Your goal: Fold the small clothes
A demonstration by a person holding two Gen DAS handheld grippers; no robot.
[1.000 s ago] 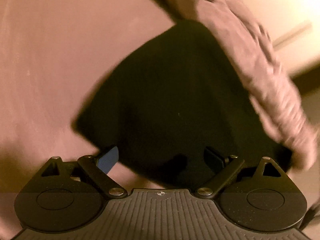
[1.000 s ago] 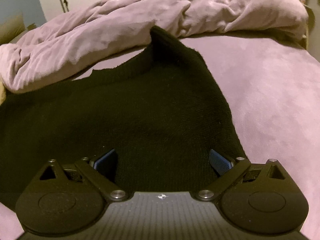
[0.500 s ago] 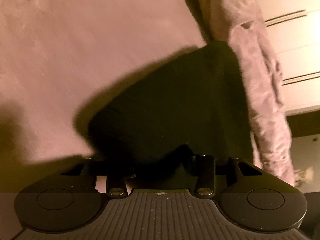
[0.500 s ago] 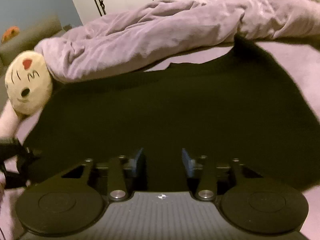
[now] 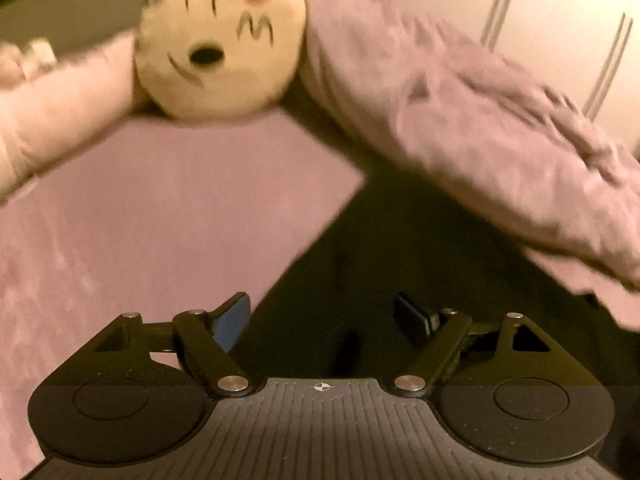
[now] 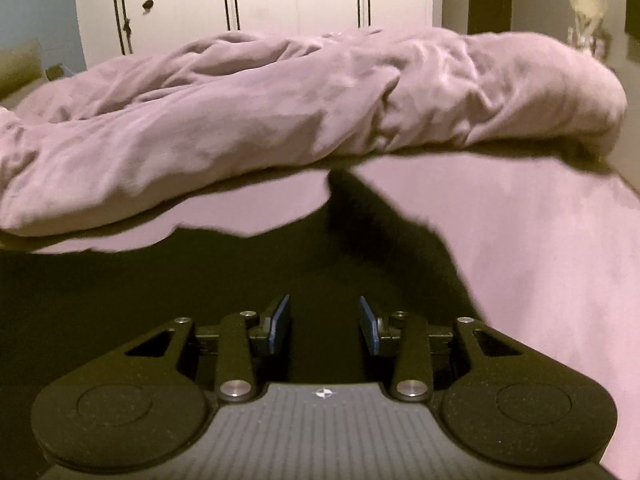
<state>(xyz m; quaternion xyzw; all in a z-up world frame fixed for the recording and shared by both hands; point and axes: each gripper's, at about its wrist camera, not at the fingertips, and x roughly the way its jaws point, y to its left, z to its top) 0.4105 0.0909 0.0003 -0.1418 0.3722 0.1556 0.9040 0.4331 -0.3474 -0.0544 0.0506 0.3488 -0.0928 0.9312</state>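
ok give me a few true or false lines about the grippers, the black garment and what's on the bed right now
1. The left gripper is open. True.
2. The black garment hangs in the air, off the bed sheet. False: it lies on the sheet.
3. A cream plush toy with a red heart lies at the end of the bunched blanket. True.
4. The right gripper is clamped shut on the garment. False: its jaws stand apart, gripping nothing.
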